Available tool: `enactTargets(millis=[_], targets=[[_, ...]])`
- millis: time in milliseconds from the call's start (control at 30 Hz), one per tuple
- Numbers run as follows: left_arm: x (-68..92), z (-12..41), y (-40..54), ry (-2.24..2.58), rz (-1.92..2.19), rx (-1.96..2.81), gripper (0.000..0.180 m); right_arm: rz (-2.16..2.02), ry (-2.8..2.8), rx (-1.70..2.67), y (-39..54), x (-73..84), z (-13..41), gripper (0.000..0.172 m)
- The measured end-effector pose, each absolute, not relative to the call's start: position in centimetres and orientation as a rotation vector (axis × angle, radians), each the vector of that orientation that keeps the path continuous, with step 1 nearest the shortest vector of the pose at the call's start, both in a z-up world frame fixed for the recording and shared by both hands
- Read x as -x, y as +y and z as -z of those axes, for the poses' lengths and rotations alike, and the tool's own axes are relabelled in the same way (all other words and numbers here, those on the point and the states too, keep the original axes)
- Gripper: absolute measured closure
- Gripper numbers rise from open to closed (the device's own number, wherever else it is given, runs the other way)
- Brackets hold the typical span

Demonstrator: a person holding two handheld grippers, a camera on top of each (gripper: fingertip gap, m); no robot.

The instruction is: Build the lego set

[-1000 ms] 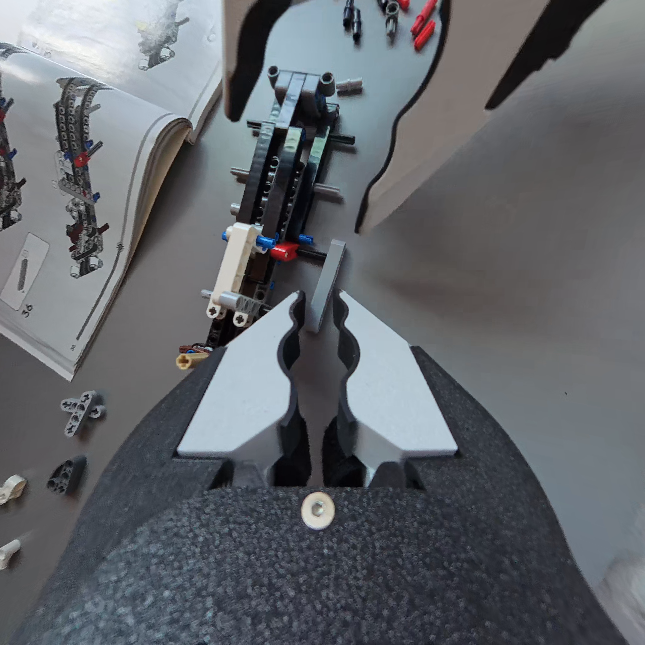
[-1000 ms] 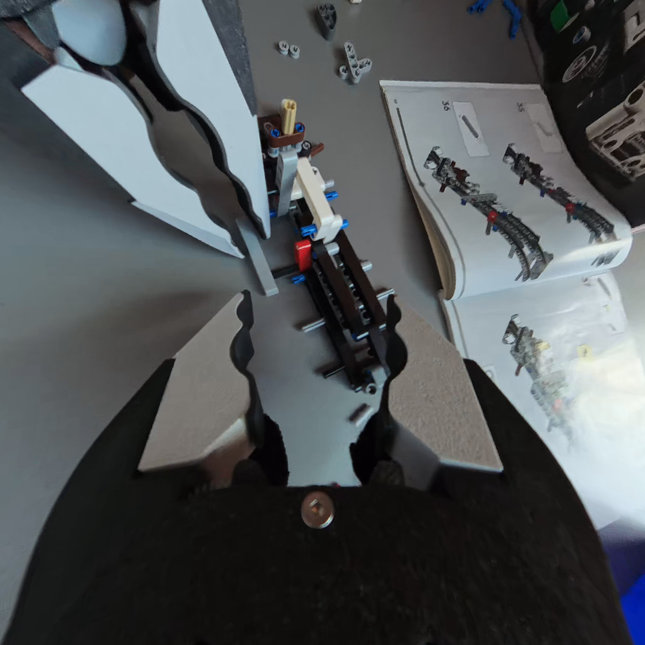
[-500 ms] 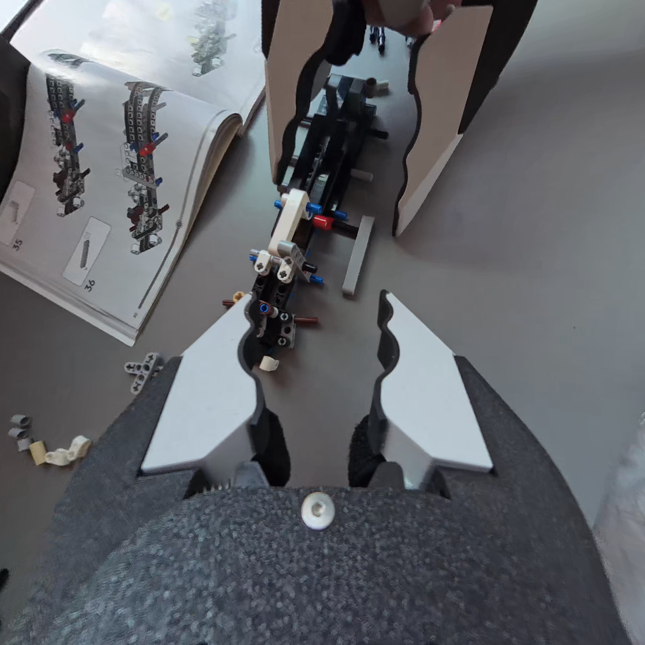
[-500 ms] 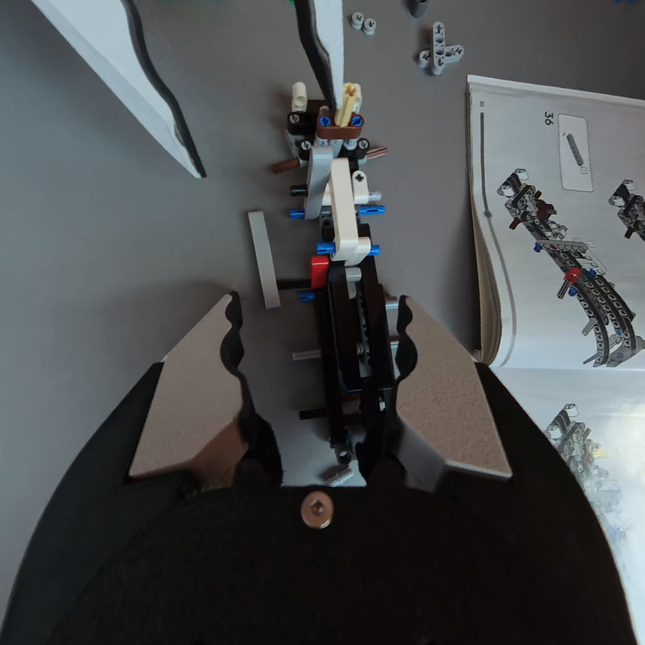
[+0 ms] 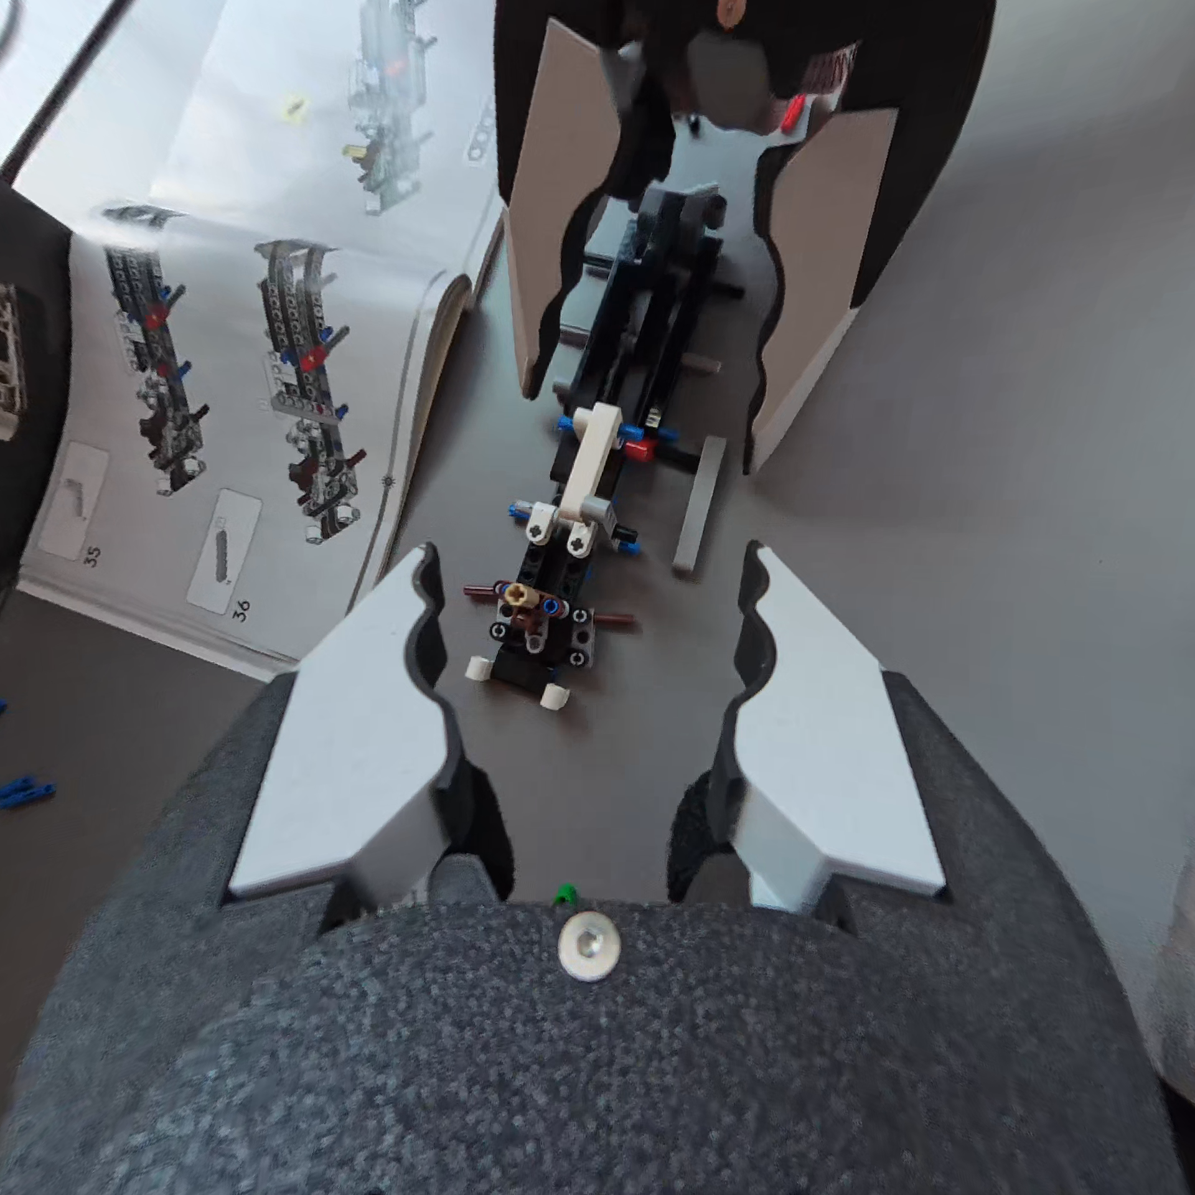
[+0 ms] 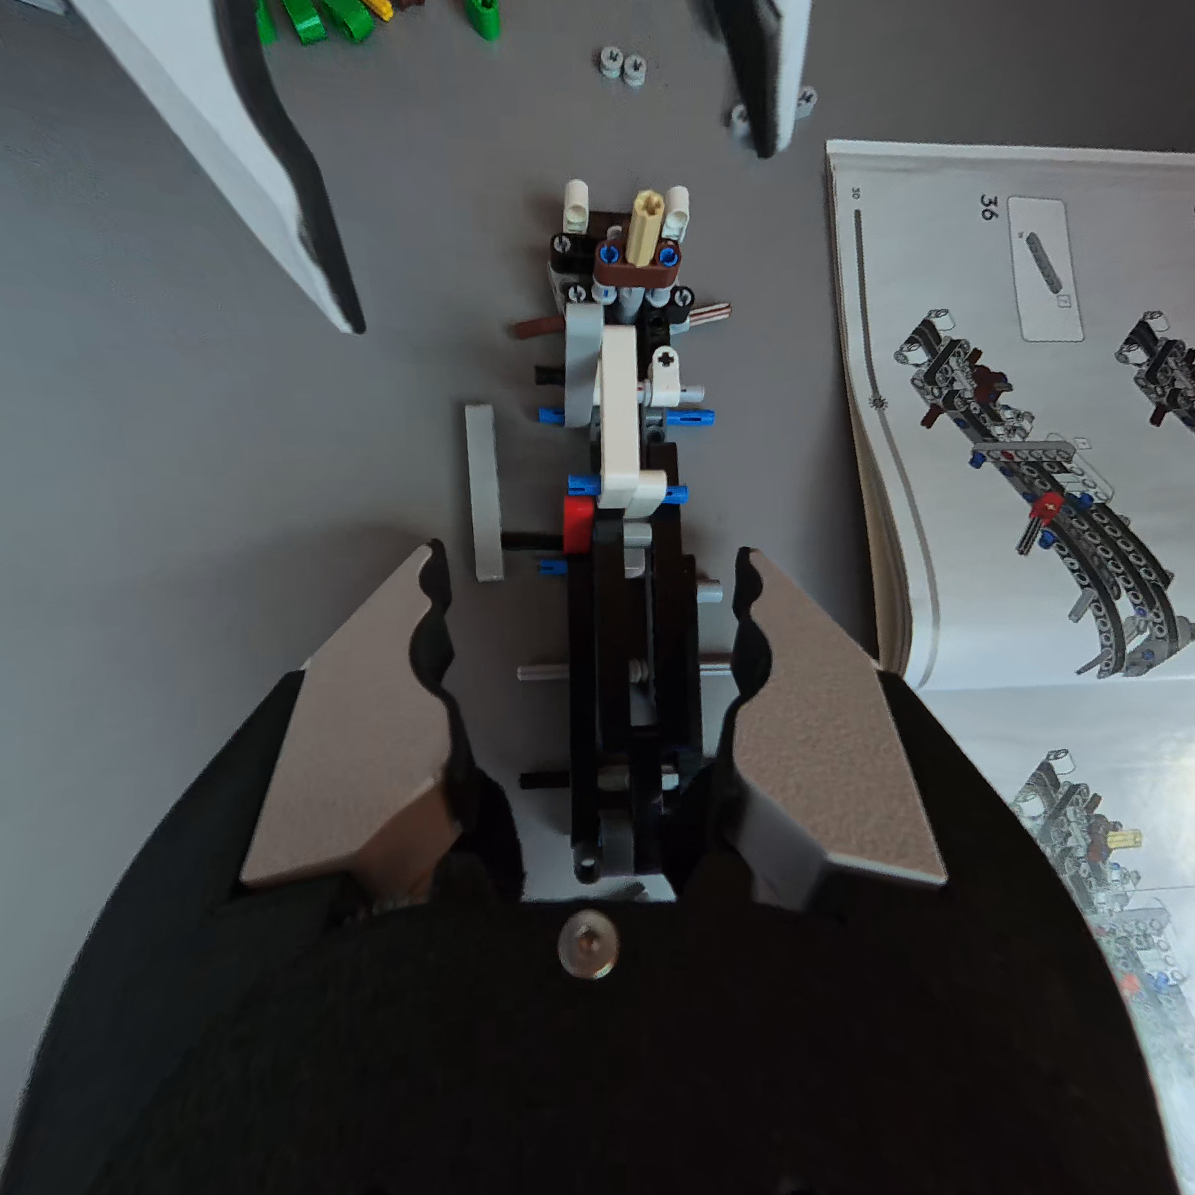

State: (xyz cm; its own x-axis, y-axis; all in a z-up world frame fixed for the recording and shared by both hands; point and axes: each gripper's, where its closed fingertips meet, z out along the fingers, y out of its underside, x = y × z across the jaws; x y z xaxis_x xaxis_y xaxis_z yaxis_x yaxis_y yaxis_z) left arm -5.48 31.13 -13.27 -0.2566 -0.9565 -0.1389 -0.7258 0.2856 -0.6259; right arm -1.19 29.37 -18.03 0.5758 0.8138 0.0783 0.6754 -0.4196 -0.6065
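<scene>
Two sets of scalloped fingers, left gripper (image 5: 588,556) and right gripper (image 6: 588,556), spread wide, straddle opposite ends of a long black plastic brick assembly (image 6: 630,646) on the matte grey table (image 6: 194,485).

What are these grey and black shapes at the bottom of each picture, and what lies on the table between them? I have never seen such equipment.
There is no robot here. A person holds a hand tool with two jaws in each hand, and a camera on each tool looks forward along its fingers. So each picture is taken from one tool: one from the left gripper, the other from the right gripper.

The two tools face each other, so each also shows at the top of the other's picture.

On the grey table lies a long, mostly black toy brick model. Both pairs of jaws stand wide open, one at each end of it, and neither presses on it. A loose grey bar lies beside the model, and an open instruction booklet lies nearby. Small green pieces lie farther off.
</scene>
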Motion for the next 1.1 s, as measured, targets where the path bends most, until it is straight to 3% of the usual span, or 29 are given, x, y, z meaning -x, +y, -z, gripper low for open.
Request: enactTargets(millis=[33, 233, 367, 533, 733, 867, 1100], targets=[[5.4, 13.7, 31.2, 2.084, 0.628, 1.498, 0.090, -0.305, -1.180, 2.220, 29.4, 1.3, 18.2, 0.084], [4.5, 16.3, 31.4, 2.206, 0.595, 1.470, 0.084, -0.353, -1.164, 2.248, 29.6, 1.9, 18.7, 0.095], [4.4, 18.2, 31.4, 2.263, 0.533, 1.492, 0.091, -0.366, -1.154, 2.252, 29.6, 1.9, 18.6, 0.110], [4.3, 18.4, 31.0, 2.242, 0.560, 1.528, 0.114, -0.366, -1.147, 2.251, 29.6, 1.9, 18.6, 0.112], [4.4, 18.5, 30.5, 2.232, 0.591, 1.542, 0.125, -0.343, -1.201, 2.228, 29.8, 2.4, 18.5, 0.108], [4.5, 18.5, 30.3, 2.234, 0.588, 1.541, 0.128, -0.384, -1.226, 2.225, 29.9, 2.7, 18.6, 0.120], [4.6, 18.5, 30.1, 2.246, 0.597, 1.538, 0.123, -0.446, -1.219, 2.194, 29.8, 2.8, 18.5, 0.121]])
